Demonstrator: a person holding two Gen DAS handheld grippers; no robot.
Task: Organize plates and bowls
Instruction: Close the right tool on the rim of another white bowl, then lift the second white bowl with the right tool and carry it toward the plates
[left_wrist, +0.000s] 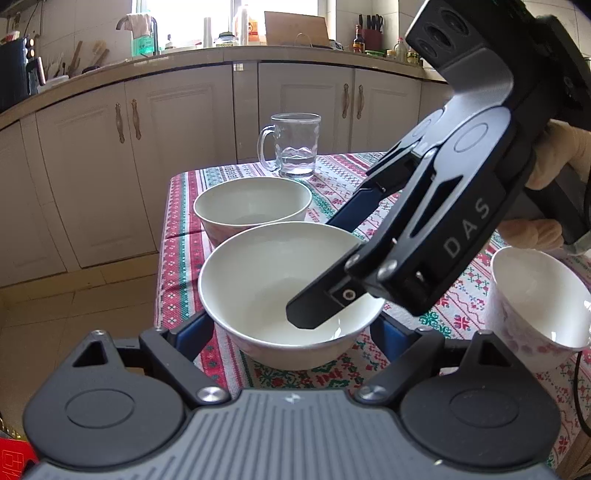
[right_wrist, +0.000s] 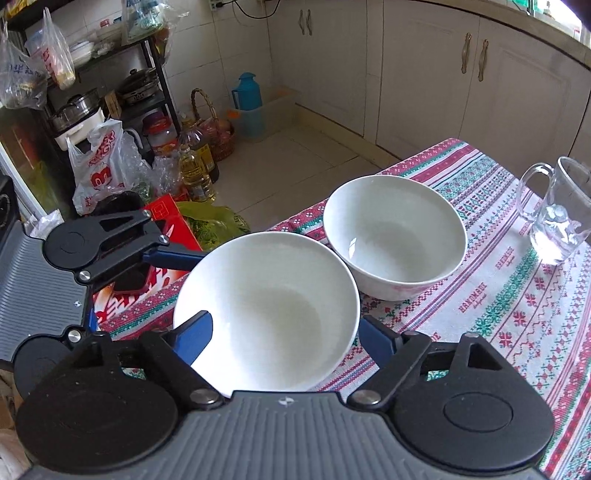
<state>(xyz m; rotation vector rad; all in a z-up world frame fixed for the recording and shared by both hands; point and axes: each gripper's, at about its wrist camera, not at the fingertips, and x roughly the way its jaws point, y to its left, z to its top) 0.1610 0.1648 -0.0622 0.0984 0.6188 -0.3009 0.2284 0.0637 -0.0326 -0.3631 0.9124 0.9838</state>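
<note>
A white bowl (left_wrist: 273, 280) sits near the table's front corner; it also shows in the right wrist view (right_wrist: 269, 306). A second white bowl (left_wrist: 253, 206) stands just behind it, also seen in the right wrist view (right_wrist: 395, 236). My left gripper (left_wrist: 291, 332) is open, its fingers on either side of the near bowl's base. My right gripper (right_wrist: 284, 339) straddles the near bowl's rim, one finger (left_wrist: 321, 306) inside and one outside. I cannot tell whether it grips. A third bowl with pink flowers (left_wrist: 535, 306) stands at the right.
A glass mug (left_wrist: 291, 146) with a little water stands at the table's far edge, also in the right wrist view (right_wrist: 557, 214). The patterned tablecloth (right_wrist: 509, 302) covers the table. Bags, oil bottles and a shelf stand on the floor to the left.
</note>
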